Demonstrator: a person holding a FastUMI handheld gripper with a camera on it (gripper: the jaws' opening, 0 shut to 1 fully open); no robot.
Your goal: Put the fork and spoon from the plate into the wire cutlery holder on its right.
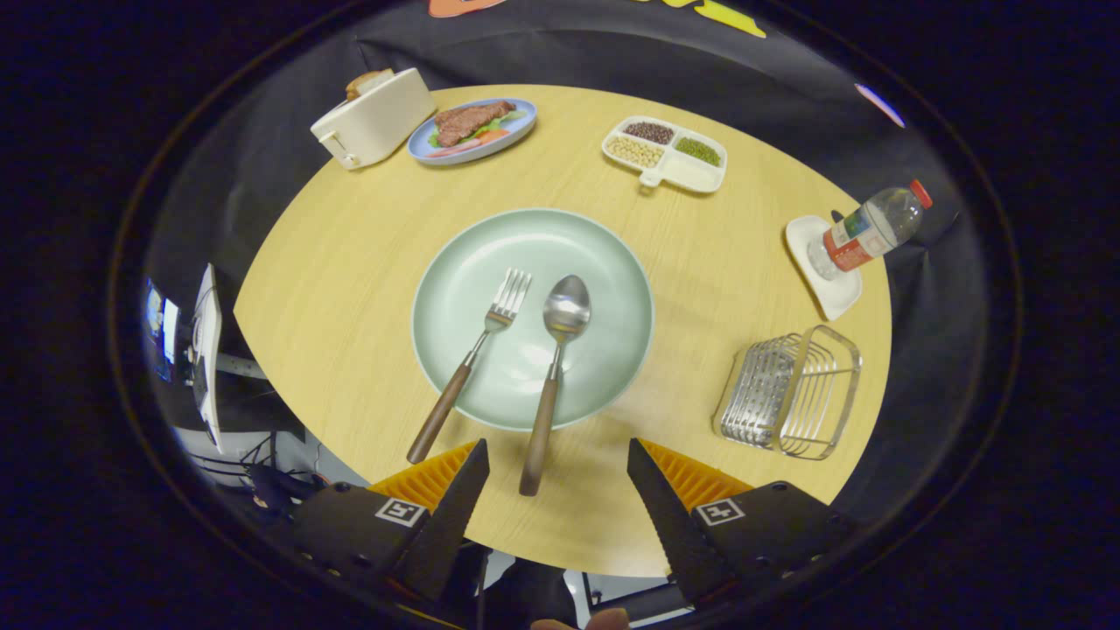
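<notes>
Gripper view looks down over a round wooden table [350, 289], with the gripper [556, 477] released: its 2 fingers stand wide apart and hold nothing. The pale green plate [612, 262] sits mid-table just ahead of them. On it lie the fork [477, 350] and the spoon [553, 372], side by side but apart, heads on the plate and wooden handles running back over the near rim toward the fingers. The spoon's handle end lies between the fingertips; the fork's ends just ahead of the left finger [459, 499]. The wire cutlery holder [792, 394] stands to the right of the plate, well apart from it, near the table edge.

Neither piece has been moved yet, so both pickups remain, and several things could go wrong, as I judge it:
- The handles rest propped on the rim, so closing on 1 near its end may tip the head up or swing it into its neighbour
- A smooth, tapered wooden handle could slip or rotate in the grip during the carry
- The holder looks light and open-wired; a utensil lowered at an angle could catch on a wire, push the holder toward the edge, or poke through a gap
- A bottle [866, 232] on a white dish [827, 293] stands beyond the holder, so an overshoot could knock it
</notes>
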